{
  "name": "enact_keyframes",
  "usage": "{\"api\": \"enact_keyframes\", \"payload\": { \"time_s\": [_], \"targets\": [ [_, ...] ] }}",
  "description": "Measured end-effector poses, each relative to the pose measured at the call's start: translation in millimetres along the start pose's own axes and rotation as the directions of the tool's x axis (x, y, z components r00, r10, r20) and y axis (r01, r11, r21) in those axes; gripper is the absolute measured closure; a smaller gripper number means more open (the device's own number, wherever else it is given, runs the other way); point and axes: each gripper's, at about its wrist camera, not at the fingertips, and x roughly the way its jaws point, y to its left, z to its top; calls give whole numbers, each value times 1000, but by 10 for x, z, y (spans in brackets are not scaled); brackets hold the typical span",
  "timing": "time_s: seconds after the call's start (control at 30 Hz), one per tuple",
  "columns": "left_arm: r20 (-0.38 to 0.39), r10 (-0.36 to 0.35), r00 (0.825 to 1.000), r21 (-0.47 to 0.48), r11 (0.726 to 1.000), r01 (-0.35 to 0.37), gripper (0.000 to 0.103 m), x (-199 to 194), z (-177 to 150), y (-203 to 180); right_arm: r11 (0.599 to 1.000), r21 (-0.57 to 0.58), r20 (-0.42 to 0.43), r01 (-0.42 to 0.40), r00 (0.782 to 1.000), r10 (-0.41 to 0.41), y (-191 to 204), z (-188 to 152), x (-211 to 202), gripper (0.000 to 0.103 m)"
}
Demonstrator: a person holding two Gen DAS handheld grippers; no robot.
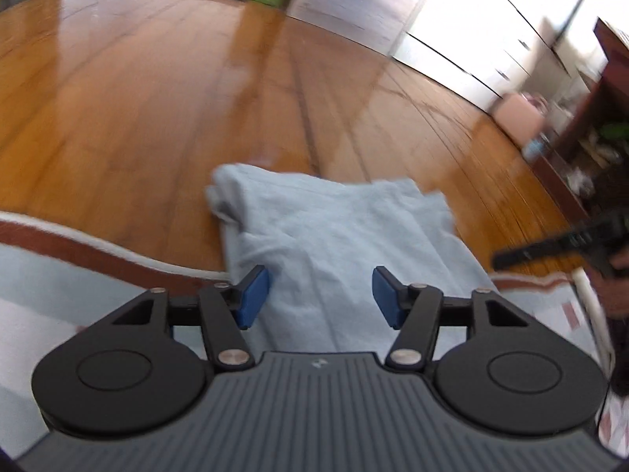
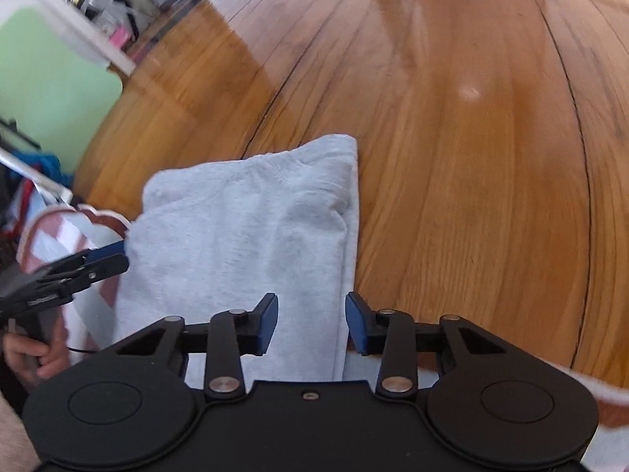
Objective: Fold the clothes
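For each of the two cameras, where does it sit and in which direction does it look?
Left wrist view: sits on the left hand-held gripper, looks forward over the light grey garment and wooden floor; the right hand-held gripper and holding hand show at the right edge.
Right wrist view: sits on the right hand-held gripper, looks along the garment's right edge; the left hand-held gripper and its hand show at left.
Shared: the garment, floor and patterned rug.
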Motion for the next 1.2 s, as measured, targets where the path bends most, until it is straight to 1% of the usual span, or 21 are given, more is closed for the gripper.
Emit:
{"api": "enact_keyframes", "payload": {
  "time_s": [0.03, 0.1, 0.2, 0.3, 0.33, 0.37, 0.4, 0.47, 0.5, 0.57, 0.67, 0.73, 0.8, 0.87, 0.93, 0.97, 1.0, 1.07, 1.13, 1.17, 1.2],
  "targets": [
    [-4, 11, 1000, 38, 999, -10, 56, 19, -11, -58, 1000, -15, 7, 10, 1000, -10, 22, 29, 27, 59],
    [-6, 27, 1000, 89, 996, -26, 56, 57, -32, -142, 999, -19, 24, 30, 999, -29, 53, 84, 86, 59],
    [4, 1, 1000, 84, 996, -2, 56, 53, -40, -172, 998, 25, 31, 60, 998, -60, 3, 219, 239, 57],
    [17, -92, 996, 54, 994, 91, 56, 0, -44, -167, 995, 59, 42, 75, 996, -78, -26, 314, 365, 57],
    [2, -124, 992, 32, 992, 124, 56, 31, -53, -171, 996, 55, 50, 71, 996, -73, -14, 327, 400, 57],
    [-12, -156, 988, 8, 988, 156, 56, 64, -66, -170, 998, 28, 68, 64, 996, -65, 21, 323, 414, 66],
    [-23, -182, 983, -25, 983, 181, 56, 103, -102, -149, 997, -14, 90, 78, 993, -76, 73, 311, 413, 82],
    [-25, -143, 989, -37, 989, 142, 67, 133, -134, -142, 987, -91, 131, 135, 984, -122, 173, 280, 394, 93],
    [-4, -117, 993, -21, 993, 117, 66, 95, -111, -145, 985, -102, 145, 139, 982, -124, 193, 264, 379, 99],
    [54, -74, 996, -19, 997, 75, 66, -3, -54, -121, 982, -116, 167, 147, 978, -127, 230, 238, 347, 99],
    [121, -17, 993, -27, 999, 20, 58, -105, 8, -87, 979, -136, 170, 149, 977, -125, 251, 232, 336, 99],
    [133, 21, 991, -69, 998, -12, 56, -95, 13, -39, 980, -135, 167, 146, 978, -123, 244, 241, 342, 98],
    [130, 55, 990, -134, 990, -38, 52, -57, 8, 34, 984, -119, 166, 129, 980, -109, 234, 249, 346, 97],
    [105, 86, 991, -169, 983, -67, 37, 23, 9, 105, 988, -102, 165, 112, 982, -94, 224, 257, 351, 97],
    [97, 119, 988, -194, 976, -98, 35, 101, 4, 174, 991, -99, 164, 86, 984, -69, 221, 253, 339, 95],
    [101, 128, 987, -207, 973, -105, 36, 137, -1, 208, 993, -96, 163, 73, 985, -56, 224, 253, 338, 93],
    [109, 97, 989, -213, 974, -72, 39, 174, -7, 242, 994, -87, 162, 62, 986, -48, 230, 256, 348, 89],
    [128, 31, 991, -191, 982, -6, 62, 213, -15, 232, 996, -72, 159, 45, 987, -33, 243, 263, 364, 89],
    [143, 48, 989, -95, 995, -34, 65, 193, -13, 102, 997, -64, 158, 40, 987, -29, 257, 269, 368, 89],
    [137, 35, 990, -56, 998, -28, 72, 198, -6, 49, 998, -59, 157, 37, 987, -27, 264, 272, 370, 89],
    [136, 20, 991, -48, 999, -13, 73, 203, -4, 23, 998, -58, 157, 37, 987, -28, 270, 274, 370, 89]
  ]
}}
